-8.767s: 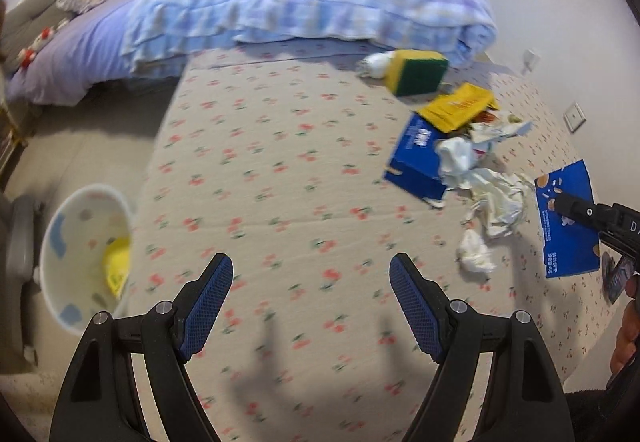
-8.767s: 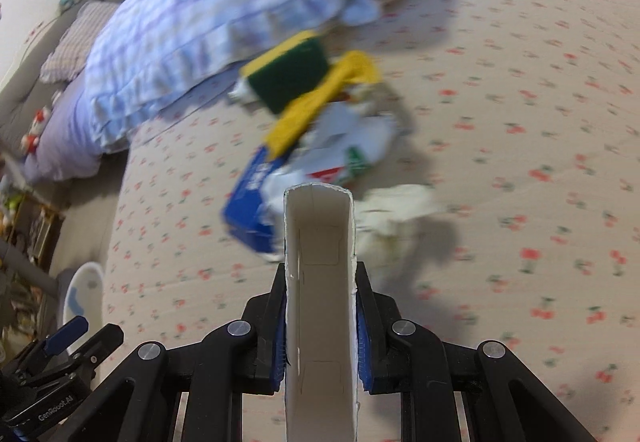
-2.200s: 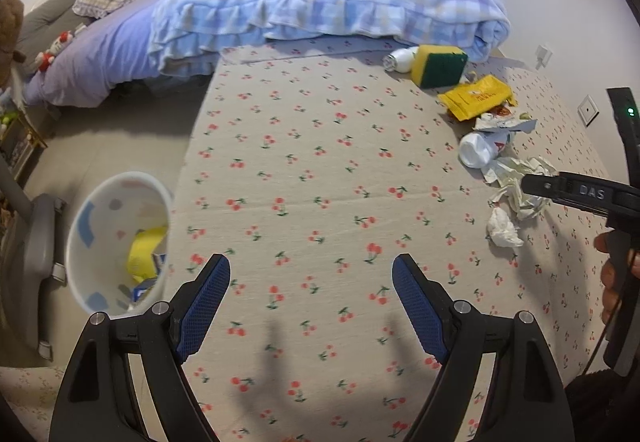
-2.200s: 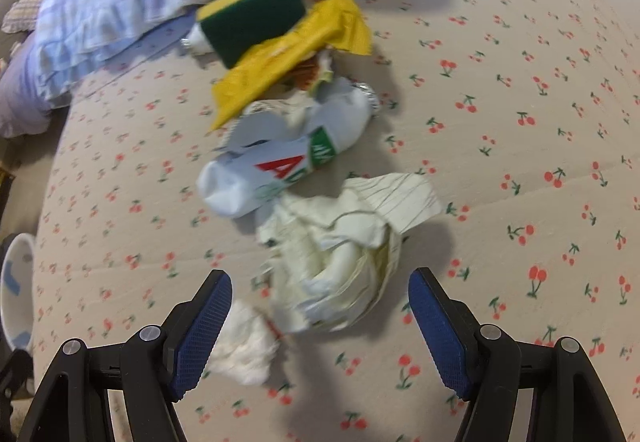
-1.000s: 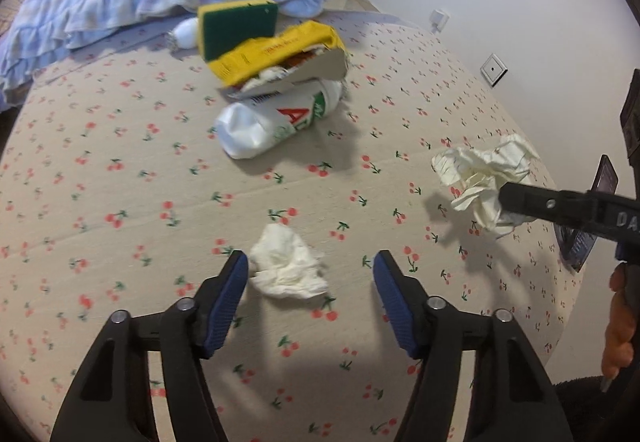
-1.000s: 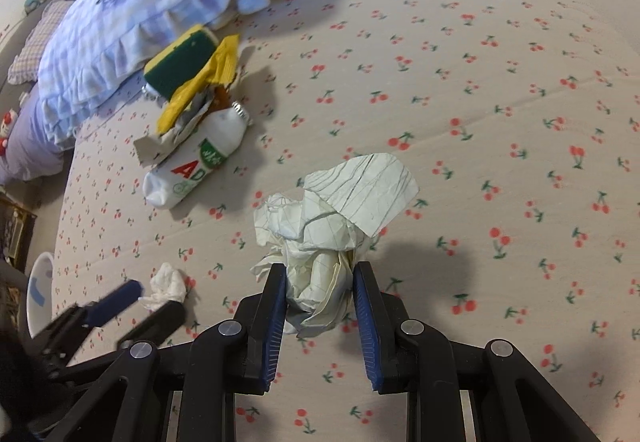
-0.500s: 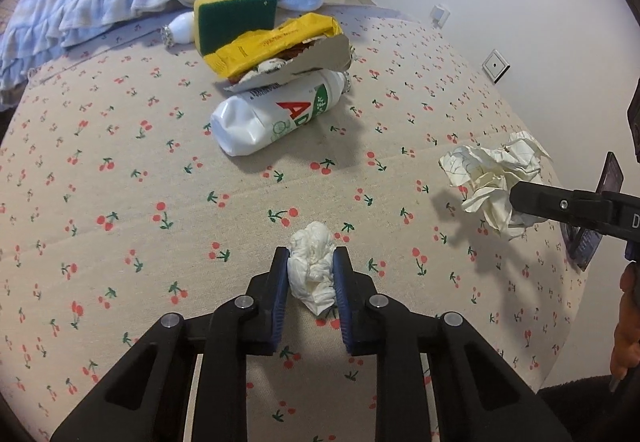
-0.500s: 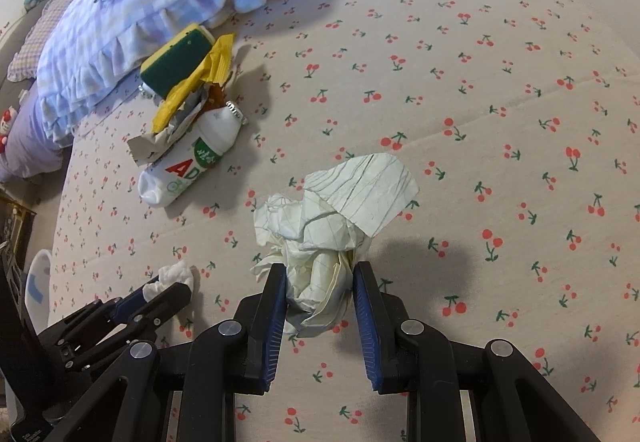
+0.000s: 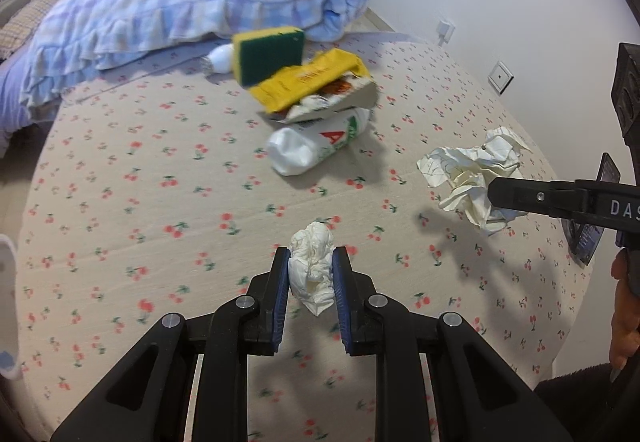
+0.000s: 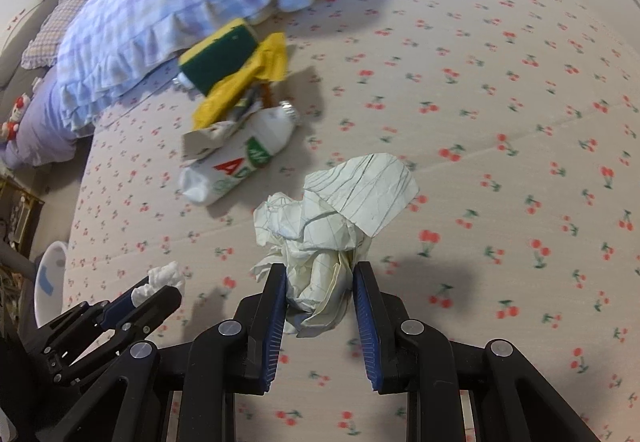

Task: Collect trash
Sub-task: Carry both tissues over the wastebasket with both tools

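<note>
With the left hand-held gripper (image 9: 311, 278) pinching the tissue wad (image 9: 313, 269) and the right hand-held gripper (image 10: 320, 294) pinching the crumpled paper (image 10: 328, 238) between its pads, both 2 grips should probably stay firm on the way to the bin (image 10: 48, 282).

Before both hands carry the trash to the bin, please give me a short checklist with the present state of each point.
1. Left gripper shut on tissue: ok.
2. Right gripper shut on paper: ok.
3. Both loads lifted off the bed: cannot tell.
4. Bin in sight, beside the bed: ok.
5. Bed free of trash: not ok; bottle, yellow wrapper and sponge remain.
</note>
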